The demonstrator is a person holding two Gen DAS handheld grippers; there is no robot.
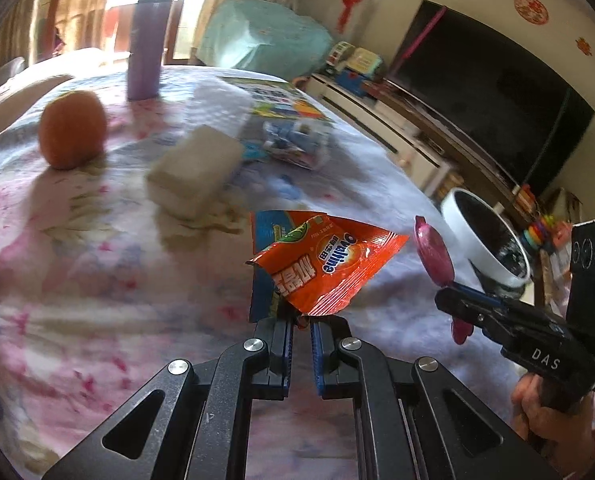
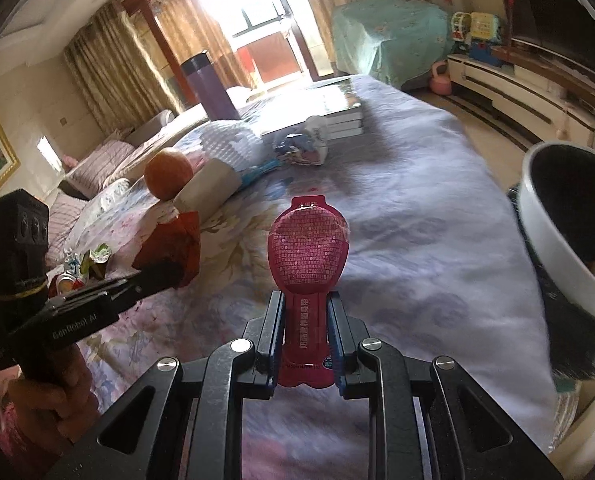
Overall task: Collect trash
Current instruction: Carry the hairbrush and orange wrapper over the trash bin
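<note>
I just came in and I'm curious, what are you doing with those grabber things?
A person is picking up trash with two handheld grippers. The left gripper pinches an orange Ovaltine wrapper. The right gripper holds a pink lollipop-shaped wrapper. Both are lifted above the flowery tablecloth, near a white bin on the right. An orange sits on the table.

Ahead of you the floral cloth point(image 2: 409, 216) lies open through the middle. On the far left, the orange point(image 1: 72, 134), beige block point(image 1: 195, 170) and purple bottle point(image 1: 147, 42) crowd the way; the white bin point(image 2: 565, 240) blocks the right.
</note>
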